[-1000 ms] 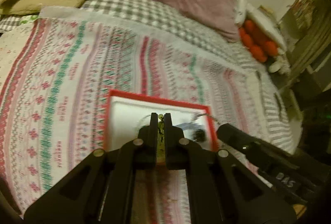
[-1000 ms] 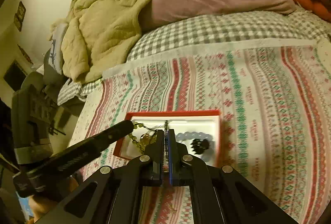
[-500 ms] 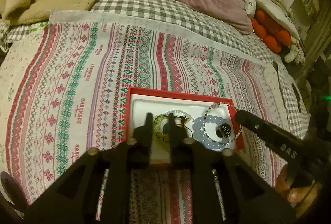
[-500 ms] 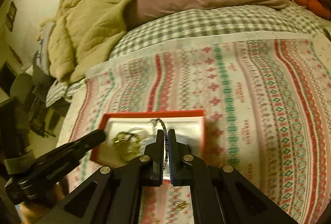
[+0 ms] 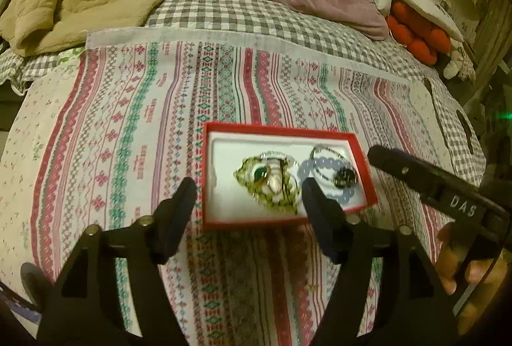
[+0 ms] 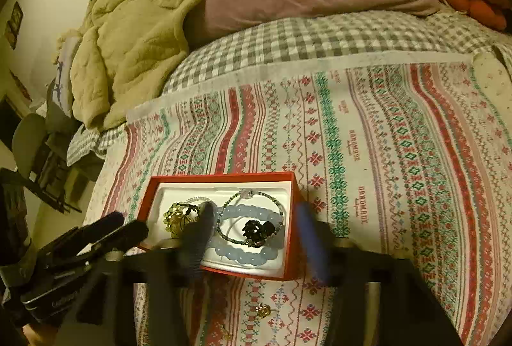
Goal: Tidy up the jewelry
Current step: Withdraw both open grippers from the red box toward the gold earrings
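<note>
cloth (image 6: 368, 135): "HANDMADE" | right gripper (image 5: 462, 205): "DAS"

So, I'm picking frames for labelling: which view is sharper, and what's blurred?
Left wrist view: red box and its jewelry fairly crisp, strong fisheye bending, warm dim light. Right wrist view: right hand-held gripper fingers smeared by motion blur; blue bead bracelet still readable.

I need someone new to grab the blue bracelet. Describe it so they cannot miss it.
On the striped patterned bedspread sits a red box with a white lining. The blue bead bracelet lies in the half of the box nearer the right gripper, a ring of large, round, pale blue beads. Beside it are a yellow-green beaded piece, a thin dark-beaded strand and a black ornament; only it is pale blue.
</note>
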A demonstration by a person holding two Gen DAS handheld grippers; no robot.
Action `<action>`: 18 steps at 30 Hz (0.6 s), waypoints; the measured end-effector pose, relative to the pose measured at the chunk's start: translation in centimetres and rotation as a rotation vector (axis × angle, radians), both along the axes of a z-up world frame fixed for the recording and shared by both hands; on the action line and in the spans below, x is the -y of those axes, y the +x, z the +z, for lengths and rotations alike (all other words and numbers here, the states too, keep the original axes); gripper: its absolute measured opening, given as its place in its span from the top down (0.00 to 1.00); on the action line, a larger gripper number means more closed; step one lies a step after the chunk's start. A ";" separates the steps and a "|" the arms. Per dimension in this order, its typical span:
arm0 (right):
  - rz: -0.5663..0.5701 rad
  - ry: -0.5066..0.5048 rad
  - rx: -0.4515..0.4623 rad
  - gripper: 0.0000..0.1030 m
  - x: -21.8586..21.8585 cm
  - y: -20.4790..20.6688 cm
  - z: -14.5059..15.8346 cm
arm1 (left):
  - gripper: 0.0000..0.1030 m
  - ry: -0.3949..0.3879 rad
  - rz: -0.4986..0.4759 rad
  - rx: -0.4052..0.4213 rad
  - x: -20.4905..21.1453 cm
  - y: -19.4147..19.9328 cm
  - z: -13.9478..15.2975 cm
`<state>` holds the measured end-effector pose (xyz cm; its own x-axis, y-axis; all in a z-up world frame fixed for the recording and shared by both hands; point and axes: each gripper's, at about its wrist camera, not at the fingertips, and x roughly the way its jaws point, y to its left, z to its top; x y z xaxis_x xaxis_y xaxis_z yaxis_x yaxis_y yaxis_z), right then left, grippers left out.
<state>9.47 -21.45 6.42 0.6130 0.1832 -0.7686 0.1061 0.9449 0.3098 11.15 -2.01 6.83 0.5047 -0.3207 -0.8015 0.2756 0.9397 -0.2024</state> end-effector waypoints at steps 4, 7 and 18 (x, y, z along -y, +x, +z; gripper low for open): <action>0.027 -0.018 -0.006 0.34 -0.3 -1.2 0.6 | 0.22 0.007 -0.010 -0.017 -0.8 -1.0 -0.2; 0.050 -0.060 -0.008 0.27 -0.6 -2.3 0.7 | 0.21 0.030 -0.024 -0.046 -1.1 -1.6 -0.9; 0.120 -0.185 -0.083 0.19 -0.8 -5.9 -1.4 | 0.19 0.107 -0.079 -0.100 -2.1 -4.2 -2.9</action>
